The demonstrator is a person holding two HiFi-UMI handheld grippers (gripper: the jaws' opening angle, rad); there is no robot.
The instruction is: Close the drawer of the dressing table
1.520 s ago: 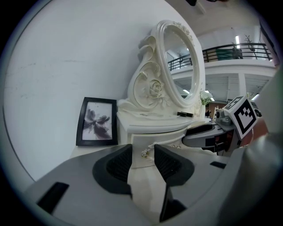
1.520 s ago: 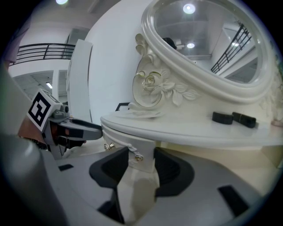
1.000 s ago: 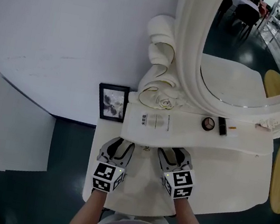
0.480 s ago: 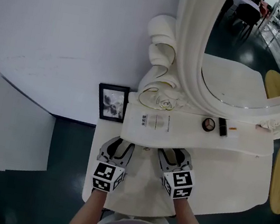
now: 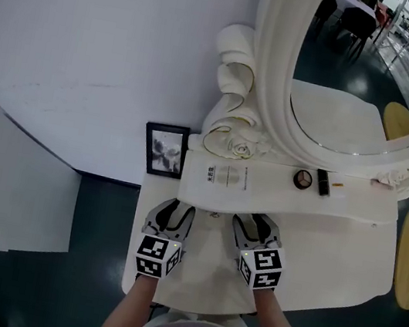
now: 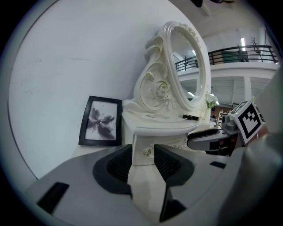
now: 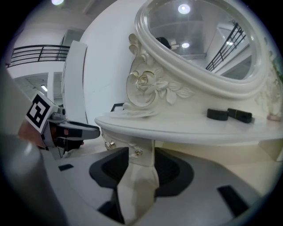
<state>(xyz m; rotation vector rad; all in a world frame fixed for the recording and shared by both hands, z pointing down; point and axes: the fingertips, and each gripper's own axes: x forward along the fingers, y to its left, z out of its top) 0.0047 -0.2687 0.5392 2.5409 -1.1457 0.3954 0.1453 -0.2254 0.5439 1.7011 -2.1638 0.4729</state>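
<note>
In the head view, the small white wooden drawer [image 5: 215, 215] sits under the shelf lip of the white carved dressing table [image 5: 344, 262], seemingly almost home. The left gripper [image 5: 175, 212] and right gripper [image 5: 256, 224] flank its knob. A black-framed picture [image 5: 165, 150] and a round compact [image 5: 304, 179] lie clear.

In the left gripper view, the jaws stand apart on nothing, with the drawer front between them.

The right gripper view shows the same. The drawer is probably light, stiff and free-sliding, so push its flat front.
</note>
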